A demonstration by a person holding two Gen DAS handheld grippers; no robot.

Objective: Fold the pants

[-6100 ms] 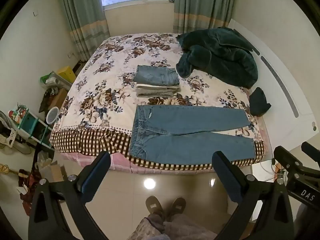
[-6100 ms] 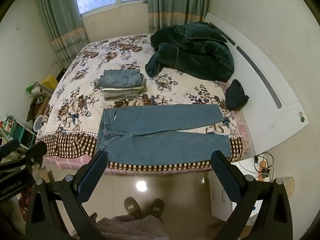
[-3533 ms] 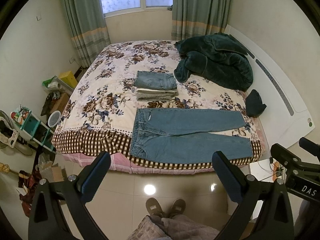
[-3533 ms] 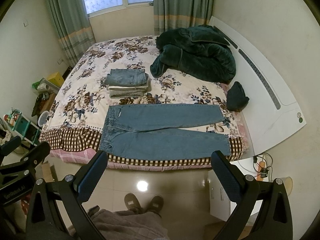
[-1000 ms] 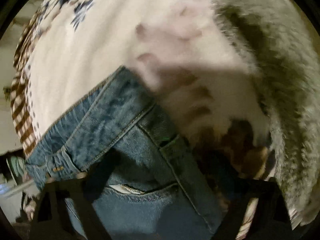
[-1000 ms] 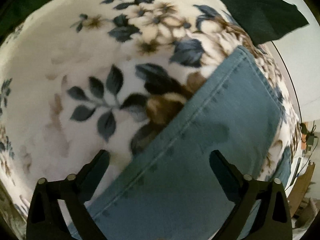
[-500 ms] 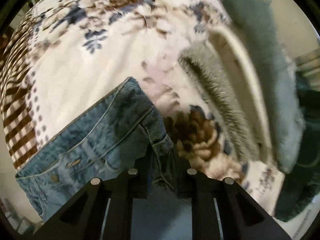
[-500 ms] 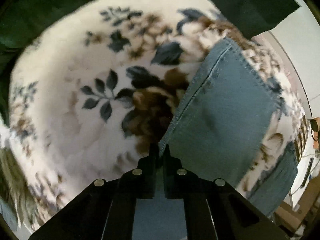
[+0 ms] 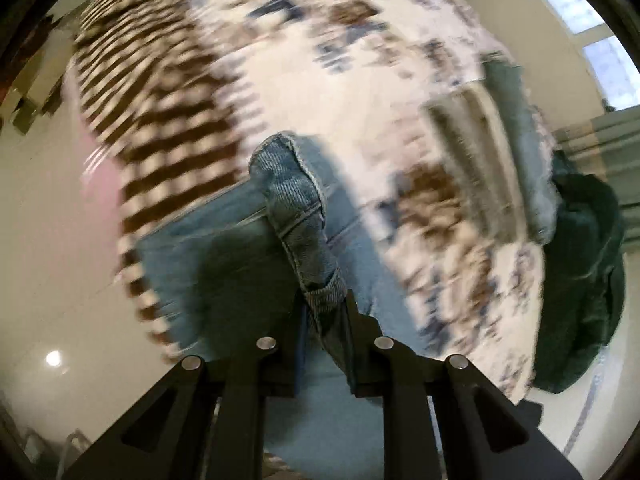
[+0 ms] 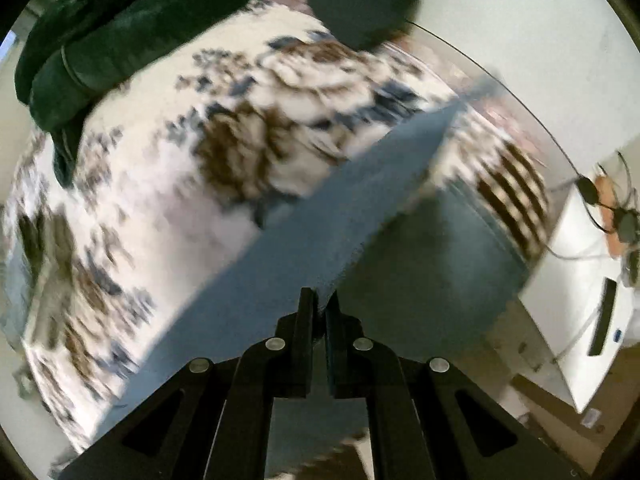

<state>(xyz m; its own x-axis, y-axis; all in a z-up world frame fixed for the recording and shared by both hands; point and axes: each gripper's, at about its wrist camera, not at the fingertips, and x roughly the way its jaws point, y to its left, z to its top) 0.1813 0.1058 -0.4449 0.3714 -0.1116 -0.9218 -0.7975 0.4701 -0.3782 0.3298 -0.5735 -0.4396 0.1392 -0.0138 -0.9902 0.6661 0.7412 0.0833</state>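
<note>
The blue jeans (image 9: 296,208) lie along the near edge of the floral bedspread (image 9: 360,92). My left gripper (image 9: 322,312) is shut on the jeans' waistband corner, which is lifted and folded up above the rest of the denim. My right gripper (image 10: 320,304) is shut on the far leg's hem edge of the jeans (image 10: 360,208), lifting it off the bedspread (image 10: 160,168) over the near leg. Both views are motion-blurred.
A stack of folded pants (image 9: 500,152) sits further in on the bed. A dark green quilt (image 9: 580,280) is heaped behind, also in the right wrist view (image 10: 120,20). A white bedside cabinet (image 10: 592,300) with cables stands beside the bed. Glossy floor (image 9: 48,280) lies below the checked bed edge.
Both grippers, shut on the jeans, have risen and pulled back toward the bed's near edge, lifting the far waistband corner and far leg hem off the bedspread.
</note>
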